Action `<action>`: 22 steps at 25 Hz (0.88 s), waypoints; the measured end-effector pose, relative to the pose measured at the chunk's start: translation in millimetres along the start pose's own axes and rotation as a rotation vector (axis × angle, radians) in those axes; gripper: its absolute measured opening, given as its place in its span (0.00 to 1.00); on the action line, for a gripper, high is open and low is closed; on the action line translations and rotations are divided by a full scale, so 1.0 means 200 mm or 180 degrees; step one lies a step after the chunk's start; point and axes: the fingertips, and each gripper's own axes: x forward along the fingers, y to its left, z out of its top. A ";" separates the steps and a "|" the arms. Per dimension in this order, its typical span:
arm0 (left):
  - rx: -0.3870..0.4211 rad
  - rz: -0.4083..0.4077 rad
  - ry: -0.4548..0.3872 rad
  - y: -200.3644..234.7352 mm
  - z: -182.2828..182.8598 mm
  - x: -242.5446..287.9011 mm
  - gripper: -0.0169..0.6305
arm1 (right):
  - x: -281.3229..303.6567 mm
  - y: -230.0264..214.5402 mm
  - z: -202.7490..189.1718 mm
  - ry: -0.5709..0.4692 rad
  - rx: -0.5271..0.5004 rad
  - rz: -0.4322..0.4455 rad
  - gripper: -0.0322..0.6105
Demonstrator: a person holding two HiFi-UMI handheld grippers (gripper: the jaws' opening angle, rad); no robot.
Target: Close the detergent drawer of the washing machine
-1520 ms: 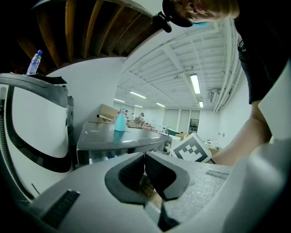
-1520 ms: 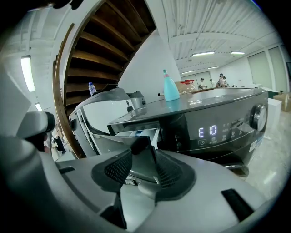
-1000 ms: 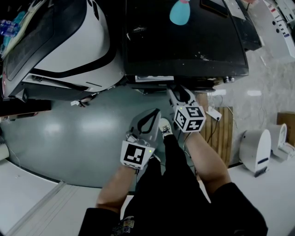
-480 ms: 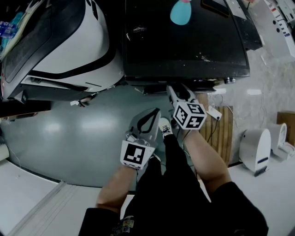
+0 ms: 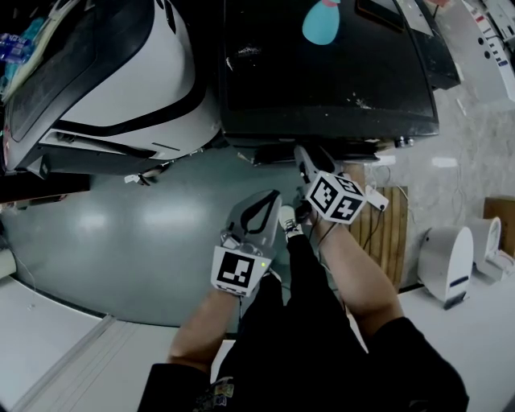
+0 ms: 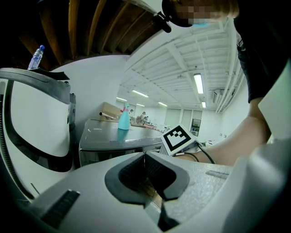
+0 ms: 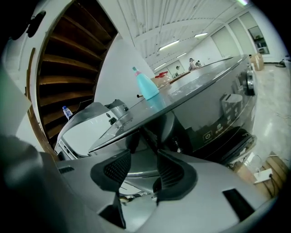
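Note:
The dark washing machine [image 5: 322, 72] stands ahead of me, and its detergent drawer [image 5: 269, 153] shows as a thin strip under the machine's front edge. My right gripper [image 5: 306, 158] is at that front edge, just right of the drawer. Its jaws are opening; in the right gripper view the right gripper [image 7: 144, 151] has a gap with only the machine's front [image 7: 204, 104] behind it, and no pad presses on anything. My left gripper [image 5: 269, 195] hangs lower and further back over the floor. In the left gripper view the left gripper [image 6: 145, 154] is shut on nothing.
A white and black machine [image 5: 105, 72] stands to the left. A teal spray bottle [image 5: 322, 22] sits on the dark machine's top. A wooden slatted board [image 5: 390, 229] with a white plug strip [image 5: 375, 198] lies right. A white appliance [image 5: 447, 261] stands far right. My legs and shoe [image 5: 288, 221] are below.
The drawer has slid in: its white top strip, seen earlier, is gone under the machine's edge. The right gripper has rolled, its marker cube tilting, and its jaws have spread a little. The left gripper is unmoved.

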 end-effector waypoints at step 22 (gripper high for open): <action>0.0134 0.0227 -0.0200 -0.02 0.20 -0.48 0.03 | -0.45 0.50 0.13 -0.0360 -0.0801 0.0518 0.05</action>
